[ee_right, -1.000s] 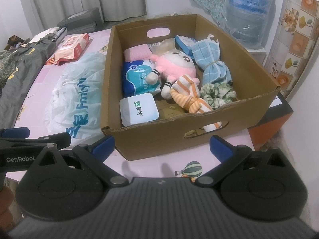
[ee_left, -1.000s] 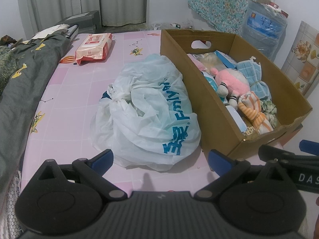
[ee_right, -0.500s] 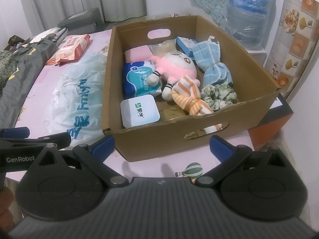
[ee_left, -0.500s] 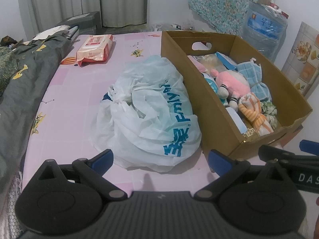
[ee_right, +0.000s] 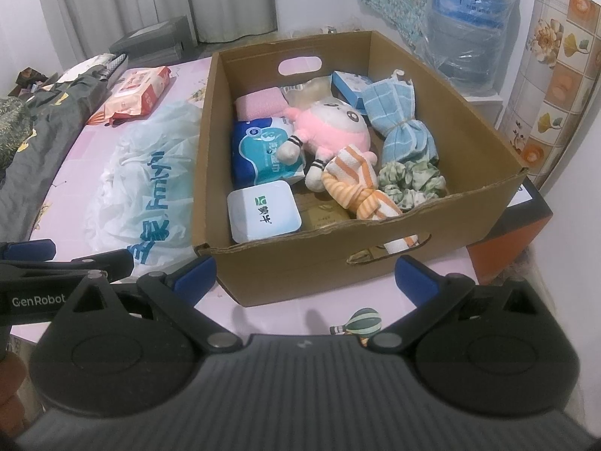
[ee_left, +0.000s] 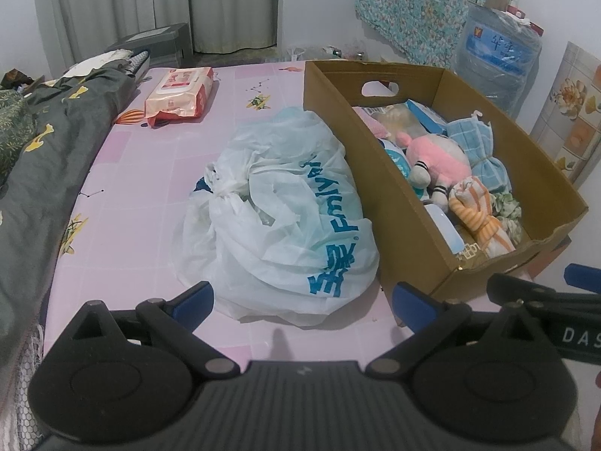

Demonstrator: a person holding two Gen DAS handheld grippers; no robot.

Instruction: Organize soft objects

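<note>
A cardboard box [ee_right: 484, 150] stands on the pink bed sheet [ee_left: 131, 173]. Inside lie a pink plush toy [ee_right: 330, 131], a blue checked cloth bundle [ee_right: 398, 116], an orange striped cloth [ee_right: 357, 184], a green scrunchie [ee_right: 413, 180], a blue tissue pack [ee_right: 263, 154], a white wipes tub [ee_right: 265, 216] and a pink cloth [ee_right: 259, 105]. A tied white plastic bag [ee_left: 285, 206] sits left of the box. My left gripper [ee_left: 302, 297] is open, just short of the bag. My right gripper [ee_right: 304, 276] is open in front of the box's near wall. Both hold nothing.
A red-and-white wipes pack [ee_left: 180, 92] lies at the far side of the bed. A dark grey blanket [ee_left: 41, 158] covers the left edge. A water jug [ee_right: 471, 22] and a floral panel [ee_right: 556, 75] stand to the right of the box.
Both views have shifted only slightly; the bag and box sit a little lower in the left view. Nothing was grasped or released.
</note>
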